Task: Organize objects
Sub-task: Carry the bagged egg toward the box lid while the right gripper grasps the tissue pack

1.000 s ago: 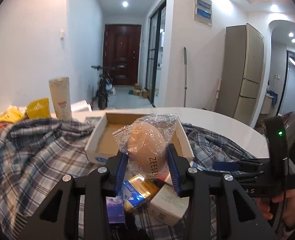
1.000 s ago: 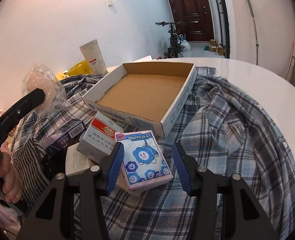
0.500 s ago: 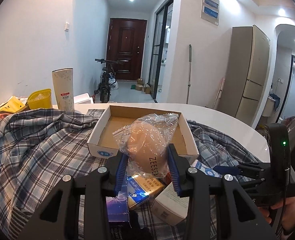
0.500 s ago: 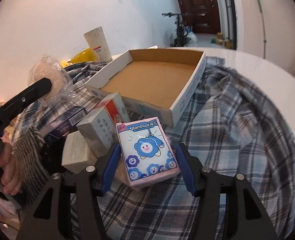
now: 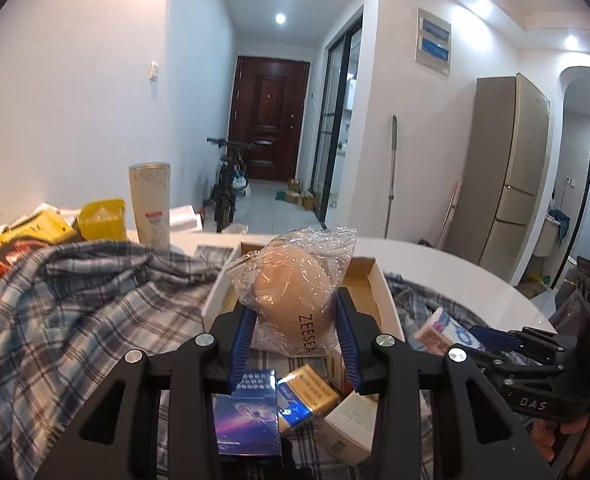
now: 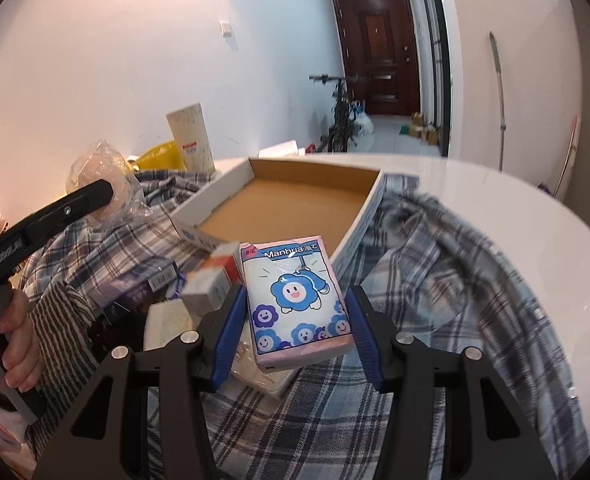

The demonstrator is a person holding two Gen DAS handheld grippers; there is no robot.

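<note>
The bagged makeup sponge (image 5: 295,300) sits clamped in the left hand-held gripper (image 5: 295,344), raised near the cardboard tray (image 6: 295,208). The tissue pack (image 6: 295,304) is gripped by the right hand-held gripper (image 6: 293,332), above small boxes (image 6: 203,288) on the plaid shirt (image 6: 455,280) covering the bench (image 6: 535,216).

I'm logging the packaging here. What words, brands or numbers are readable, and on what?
"ZEESEA": on the bagged sponge held in the left gripper.
"Manhua": on the tissue pack held in the right gripper; the characters beside it are too small to read.
"DAS": on the right gripper's body, in the left wrist view.
Print on the small boxes, the cup label and the tray wall is too blurred to read.
</note>
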